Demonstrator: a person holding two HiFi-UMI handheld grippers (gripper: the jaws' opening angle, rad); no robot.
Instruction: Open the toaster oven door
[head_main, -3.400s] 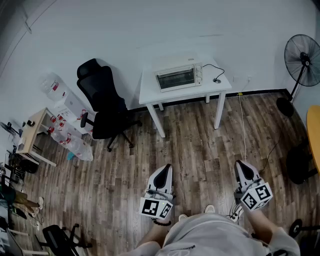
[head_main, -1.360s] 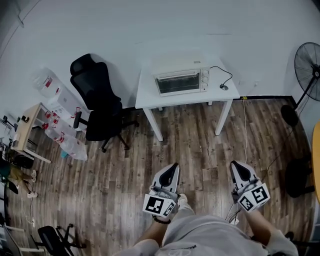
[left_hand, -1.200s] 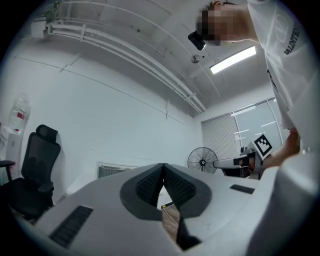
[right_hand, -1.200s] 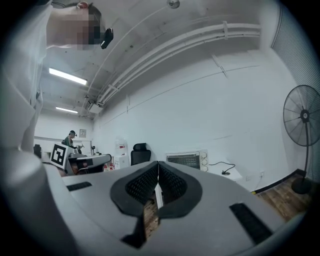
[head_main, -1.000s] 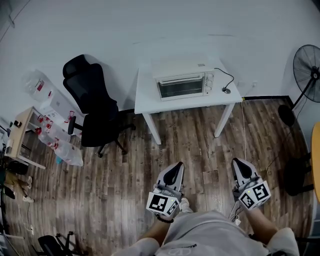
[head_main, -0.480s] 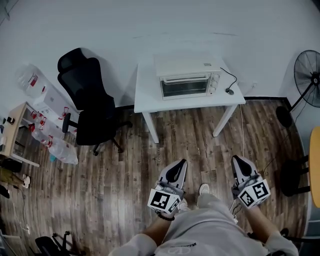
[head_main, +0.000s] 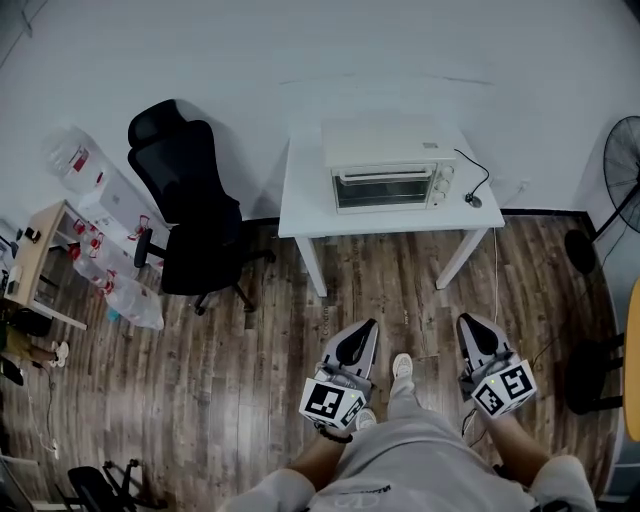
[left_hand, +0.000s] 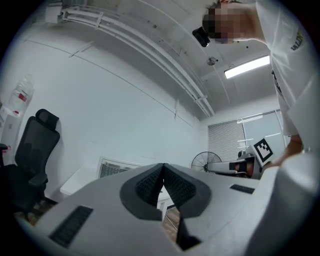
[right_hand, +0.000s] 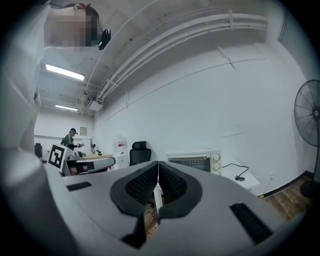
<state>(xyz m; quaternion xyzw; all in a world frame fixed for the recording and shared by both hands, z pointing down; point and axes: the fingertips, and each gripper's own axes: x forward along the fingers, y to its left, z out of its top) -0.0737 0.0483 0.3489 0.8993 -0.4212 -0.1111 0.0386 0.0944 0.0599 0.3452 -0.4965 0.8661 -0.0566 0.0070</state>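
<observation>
A cream toaster oven (head_main: 388, 176) with its glass door closed stands on a white table (head_main: 305, 205) against the wall. It also shows in the right gripper view as the toaster oven (right_hand: 196, 161), and partly behind the jaws as the toaster oven (left_hand: 111, 167) in the left gripper view. My left gripper (head_main: 367, 327) and right gripper (head_main: 463, 322) hang over the wood floor well short of the table, both shut with nothing between the jaws. The left gripper (left_hand: 163, 168) and right gripper (right_hand: 158, 165) point toward the oven.
A black office chair (head_main: 187, 210) stands left of the table. A black cable (head_main: 478, 188) runs from the oven to the wall. A standing fan (head_main: 622, 165) is at the right edge. A small wooden table (head_main: 30, 255) and water bottles (head_main: 90, 170) sit at the left.
The table and oven have come closer and shifted slightly right in the head view as the person walks forward. Both grippers stay shut in front of the body.
</observation>
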